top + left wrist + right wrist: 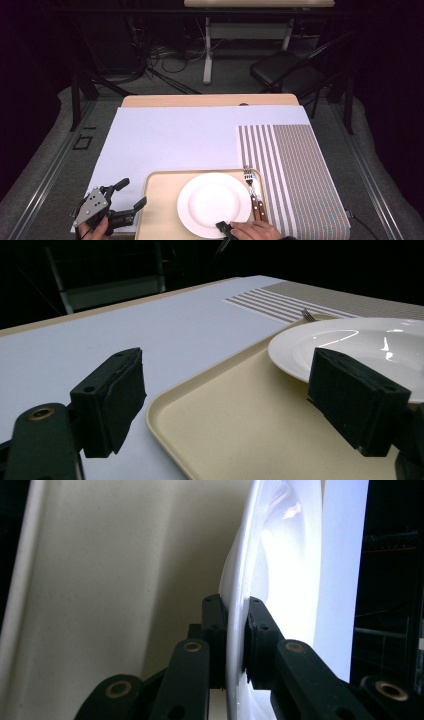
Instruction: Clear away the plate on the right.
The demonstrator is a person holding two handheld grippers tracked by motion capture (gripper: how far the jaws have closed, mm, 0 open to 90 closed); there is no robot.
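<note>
While the round white ceramic plate (214, 204) sits on the beige plastic tray (159, 200) at the table's near edge, the right gripper (225, 229) pinches its near rim; the left gripper (131, 196) gapes wide by the tray's left edge.

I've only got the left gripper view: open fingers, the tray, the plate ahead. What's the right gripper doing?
Observer: The right gripper is shut on the plate, clamping its near rim from both faces.
Operator: Anything on the plate's far side from me?
Observer: A fork with a brown handle lies along the right edge of the tray.
Operator: I see stripes past it. How far do they run?
Observer: The striped placemat runs down to the table's near edge, right beside the tray.
</note>
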